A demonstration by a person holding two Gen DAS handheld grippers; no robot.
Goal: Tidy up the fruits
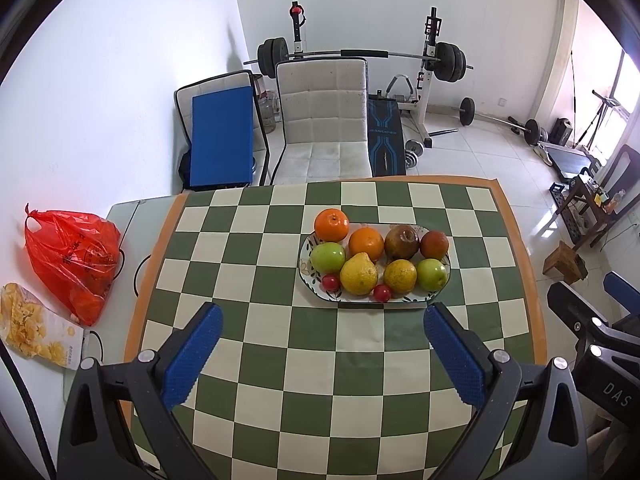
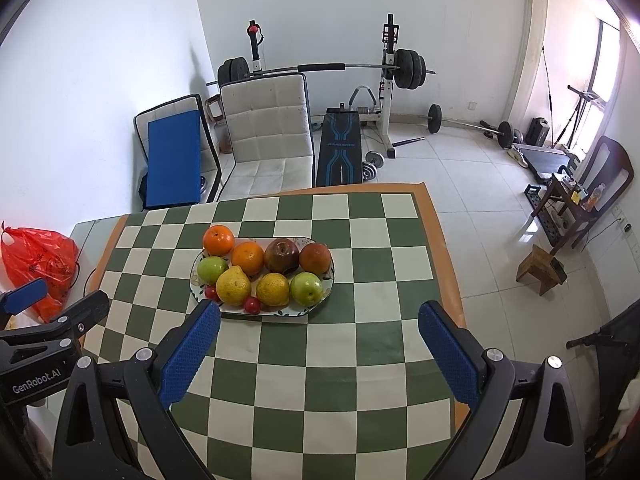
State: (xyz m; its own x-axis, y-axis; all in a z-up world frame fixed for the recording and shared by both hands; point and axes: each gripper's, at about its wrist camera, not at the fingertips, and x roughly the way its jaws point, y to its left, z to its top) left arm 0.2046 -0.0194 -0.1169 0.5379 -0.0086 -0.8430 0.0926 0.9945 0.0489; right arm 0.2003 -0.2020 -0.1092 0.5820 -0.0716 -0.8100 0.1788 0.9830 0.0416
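An oval plate (image 1: 306, 258) with a leaf pattern on its rim stands on the checked tablecloth (image 1: 256, 360), past the middle of the table and nearer its far edge. It carries ten fruits. Two oranges: one (image 1: 331, 224) at the plate's far left end, seemingly half over the rim, and one (image 1: 365, 243) just beside it. Two green apples: one (image 1: 327, 257) at the left end, one (image 1: 431, 274) at the right end. Two yellow, pear-shaped fruits (image 1: 359, 274) (image 1: 400, 276) lie between the green apples in the near row; whether they are lemons or pears is hard to tell. One dark red-brown apple (image 1: 401, 242) and one reddish round fruit (image 1: 434, 245) fill the far row to the right. Two small red fruits (image 1: 330, 282) (image 1: 382, 293) sit at the plate's near rim.

The left gripper (image 1: 322, 322) hangs above the near half of the table, its blue padded fingers (image 1: 194, 360) spread wide with nothing between them, aimed at the plate. The right gripper (image 2: 320, 320) hangs likewise, to the right of the plate, fingers (image 2: 450, 354) wide apart and empty, its left fingertip close to the plate's near rim in its own view.

At the table's left edge, off the cloth, lie one red plastic bag (image 1: 72, 260) and one packet of yellow snacks (image 1: 36, 328).
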